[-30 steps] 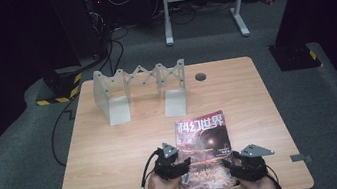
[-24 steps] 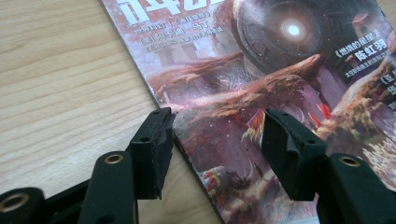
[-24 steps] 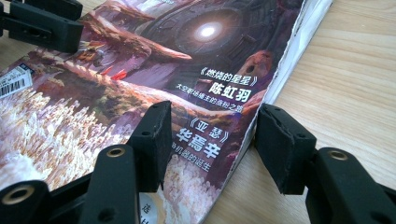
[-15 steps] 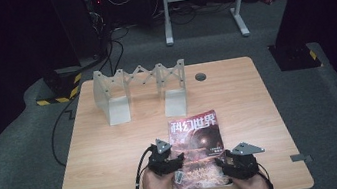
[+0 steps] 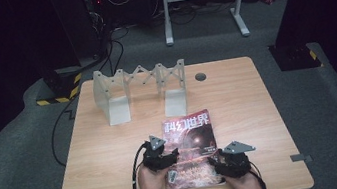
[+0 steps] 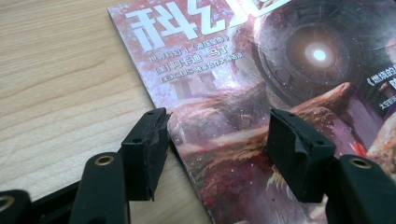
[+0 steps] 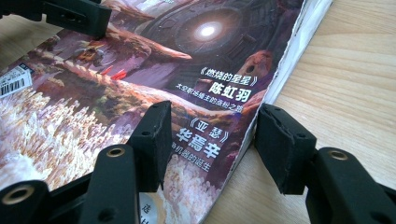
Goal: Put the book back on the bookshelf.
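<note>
Magazine (image 5: pixel 189 144) has slid nearer; left gripper (image 6: pixel 217 140) jaws just opened wide, straddling its edge.
Right gripper (image 7: pixel 210 140) wide too. Thin, floppy, glossy: we grip the spine.

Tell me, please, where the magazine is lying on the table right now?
In the high view the magazine lies flat near the table's front edge, right of centre, between both hand-held grippers, in front of the grey folding rack.
</note>
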Tool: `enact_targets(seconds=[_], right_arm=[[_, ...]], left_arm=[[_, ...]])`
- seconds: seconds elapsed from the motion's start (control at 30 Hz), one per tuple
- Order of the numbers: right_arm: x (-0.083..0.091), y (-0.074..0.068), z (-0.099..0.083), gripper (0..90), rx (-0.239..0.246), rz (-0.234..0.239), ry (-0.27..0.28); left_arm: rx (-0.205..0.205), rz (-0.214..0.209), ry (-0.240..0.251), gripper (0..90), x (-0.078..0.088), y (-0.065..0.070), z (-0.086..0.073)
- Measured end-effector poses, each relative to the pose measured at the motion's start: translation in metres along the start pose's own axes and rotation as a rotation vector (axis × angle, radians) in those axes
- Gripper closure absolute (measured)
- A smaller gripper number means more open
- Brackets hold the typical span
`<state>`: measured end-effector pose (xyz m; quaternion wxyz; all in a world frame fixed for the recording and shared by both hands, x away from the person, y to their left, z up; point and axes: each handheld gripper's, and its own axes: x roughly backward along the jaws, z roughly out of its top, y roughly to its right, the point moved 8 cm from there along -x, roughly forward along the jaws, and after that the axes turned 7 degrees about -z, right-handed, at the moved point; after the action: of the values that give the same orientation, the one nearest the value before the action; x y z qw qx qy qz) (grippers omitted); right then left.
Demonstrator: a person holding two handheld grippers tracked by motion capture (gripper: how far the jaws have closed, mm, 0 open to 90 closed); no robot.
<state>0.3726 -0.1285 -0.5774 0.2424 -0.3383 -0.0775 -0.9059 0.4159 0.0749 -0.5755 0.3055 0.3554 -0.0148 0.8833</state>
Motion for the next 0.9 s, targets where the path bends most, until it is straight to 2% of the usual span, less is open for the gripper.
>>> enact_targets(seconds=[0.5,0.67,0.83,0.9], right_arm=[[-0.008,-0.010,0.007,46.6,0.005,-0.003,-0.006],[-0.010,-0.011,0.009,46.5,0.007,0.000,-0.009],[-0.010,-0.009,0.008,46.5,0.005,0.018,-0.008],[-0.010,-0.007,0.009,48.3,-0.002,0.032,-0.023]], left_arm=[[0.014,0.031,0.033,37.3,0.001,-0.013,0.001],[0.010,0.031,0.049,37.3,0.001,-0.015,0.000],[-0.005,0.019,0.064,36.9,0.001,-0.016,-0.001],[-0.017,0.016,0.069,36.8,0.001,-0.016,-0.001]])
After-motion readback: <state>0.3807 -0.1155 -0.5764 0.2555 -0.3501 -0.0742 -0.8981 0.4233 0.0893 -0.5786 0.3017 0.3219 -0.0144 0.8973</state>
